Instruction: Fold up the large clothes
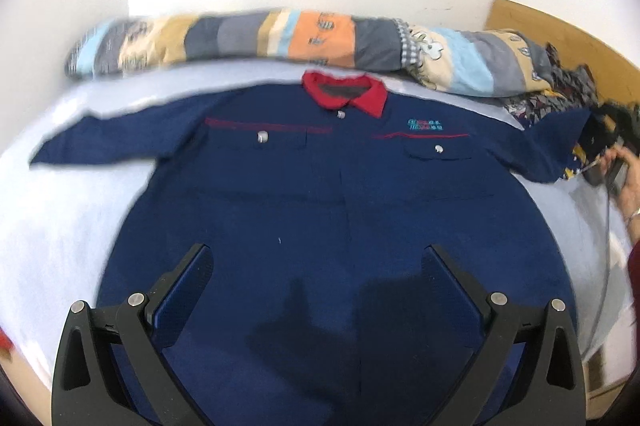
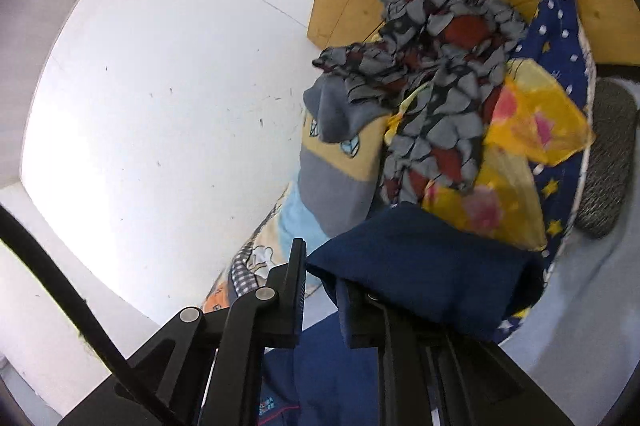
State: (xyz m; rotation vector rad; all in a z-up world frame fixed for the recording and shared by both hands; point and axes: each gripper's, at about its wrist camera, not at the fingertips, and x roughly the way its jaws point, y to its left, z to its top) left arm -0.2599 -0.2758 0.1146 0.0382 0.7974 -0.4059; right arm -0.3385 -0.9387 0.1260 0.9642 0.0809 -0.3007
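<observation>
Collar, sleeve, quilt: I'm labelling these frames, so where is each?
Collar (image 1: 370,101): left wrist view, red right flap.
Sleeve (image 2: 420,258): right wrist view, navy cloth draped over the finger.
Quilt (image 1: 248,36): left wrist view, grey patch.

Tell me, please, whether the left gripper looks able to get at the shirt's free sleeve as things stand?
Probably yes: the left gripper hangs open over the navy shirt, and the free sleeve lies flat and uncovered on the bed sheet.

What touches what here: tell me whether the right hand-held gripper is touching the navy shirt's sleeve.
Touching. In the right wrist view the right hand-held gripper is pinched on the navy sleeve, whose cloth drapes over one finger.
</observation>
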